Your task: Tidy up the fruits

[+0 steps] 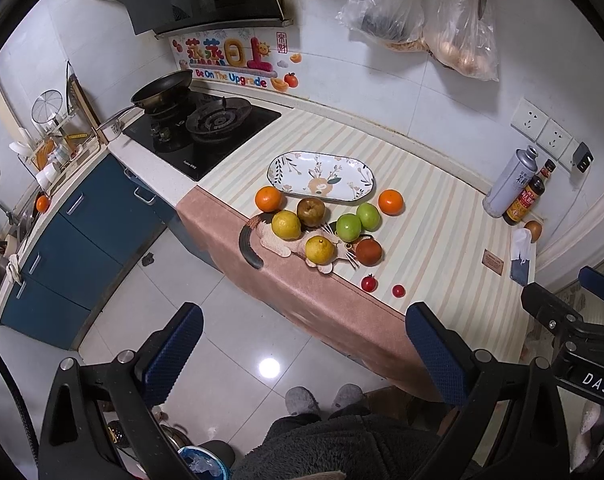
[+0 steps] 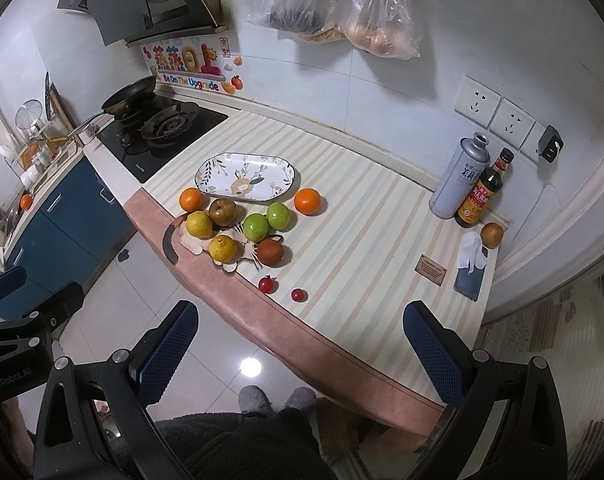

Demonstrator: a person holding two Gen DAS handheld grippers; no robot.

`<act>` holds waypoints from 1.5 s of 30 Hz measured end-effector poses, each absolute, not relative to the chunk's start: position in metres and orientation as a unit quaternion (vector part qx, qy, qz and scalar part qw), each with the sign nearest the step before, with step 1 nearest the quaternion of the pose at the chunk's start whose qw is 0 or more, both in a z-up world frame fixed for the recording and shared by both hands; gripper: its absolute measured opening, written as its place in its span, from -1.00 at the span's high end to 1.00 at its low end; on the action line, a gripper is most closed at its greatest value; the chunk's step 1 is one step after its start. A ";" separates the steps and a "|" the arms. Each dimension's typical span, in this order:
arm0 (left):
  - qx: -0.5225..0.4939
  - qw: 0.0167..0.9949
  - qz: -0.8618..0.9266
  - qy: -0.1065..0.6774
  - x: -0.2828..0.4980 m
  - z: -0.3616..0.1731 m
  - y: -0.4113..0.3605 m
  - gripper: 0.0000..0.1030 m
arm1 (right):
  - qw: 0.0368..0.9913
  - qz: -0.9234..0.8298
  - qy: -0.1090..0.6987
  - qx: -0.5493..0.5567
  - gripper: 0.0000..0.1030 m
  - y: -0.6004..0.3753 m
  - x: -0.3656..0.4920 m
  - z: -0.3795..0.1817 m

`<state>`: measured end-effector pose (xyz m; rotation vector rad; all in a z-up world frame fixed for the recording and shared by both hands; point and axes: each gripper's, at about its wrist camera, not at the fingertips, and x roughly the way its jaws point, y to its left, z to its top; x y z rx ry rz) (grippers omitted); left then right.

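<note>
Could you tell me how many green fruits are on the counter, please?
2: one green fruit beside the other, touching, just in front of the oval plate, between the brown pear and the right-hand orange.

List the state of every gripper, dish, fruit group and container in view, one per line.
Left gripper: open, holding nothing.
Right gripper: open, holding nothing.
Oval plate: no fruit on it.
Two oranges: on the cloth, beside the plate.
Two green fruits: touching each other.
Two cherry tomatoes: apart, near the counter edge.
Frying pan: on the stove.
Dark sauce bottle: upright, capped.
</note>
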<state>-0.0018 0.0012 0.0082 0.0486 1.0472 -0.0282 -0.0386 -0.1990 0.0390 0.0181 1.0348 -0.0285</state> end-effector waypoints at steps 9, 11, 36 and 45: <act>0.022 0.866 -0.014 0.499 -0.001 0.011 0.001 -1.00 | 0.871 -0.013 0.492 0.008 -1.00 -0.199 -0.039 0.042; 0.023 0.866 -0.014 0.500 0.000 0.012 0.001 -1.00 | 0.871 -0.013 0.492 0.007 -1.00 -0.199 -0.039 0.042; 0.019 0.868 -0.013 0.496 0.004 0.021 0.000 -1.00 | 0.873 -0.011 0.488 0.006 -1.00 -0.195 -0.037 0.048; 0.020 0.868 -0.014 0.496 0.003 0.020 0.002 -1.00 | 0.873 -0.010 0.487 0.006 -1.00 -0.194 -0.036 0.050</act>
